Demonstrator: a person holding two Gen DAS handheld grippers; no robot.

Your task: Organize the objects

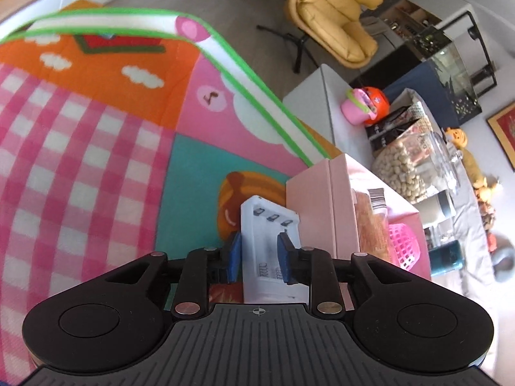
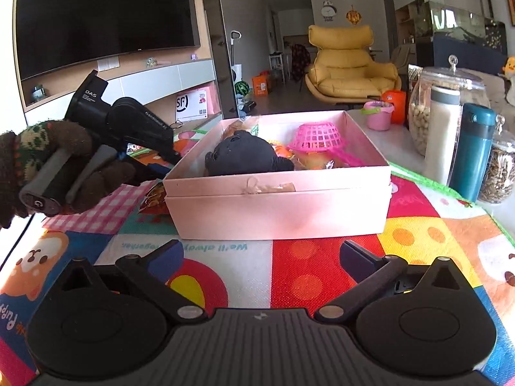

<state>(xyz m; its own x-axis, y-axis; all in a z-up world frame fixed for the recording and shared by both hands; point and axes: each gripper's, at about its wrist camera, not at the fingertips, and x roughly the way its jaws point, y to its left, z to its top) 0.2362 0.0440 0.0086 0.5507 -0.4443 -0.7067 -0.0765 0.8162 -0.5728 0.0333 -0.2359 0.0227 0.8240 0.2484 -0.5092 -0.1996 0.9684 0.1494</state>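
Observation:
My left gripper [image 1: 259,257] is shut on a white battery charger [image 1: 267,222], its blue pads [image 1: 234,257] against the charger's sides. The charger hangs over the play mat [image 1: 80,160], close to the left wall of the pink box [image 1: 318,206]. In the right wrist view a gloved hand [image 2: 64,160] holds that gripper at the box's left corner. The pink box [image 2: 280,206] holds a black plush toy [image 2: 244,157], a pink basket [image 2: 317,140] and other small items. My right gripper [image 2: 260,257] stands wide open over the mat in front of the box, with nothing between its fingers.
A snack packet [image 2: 154,197] lies on the mat at the box's left. Right of the box stand a nut jar [image 2: 421,119], a white bottle [image 2: 442,128], a teal flask [image 2: 474,154] and a pink cup [image 2: 378,115]. A yellow armchair [image 2: 351,67] stands far behind.

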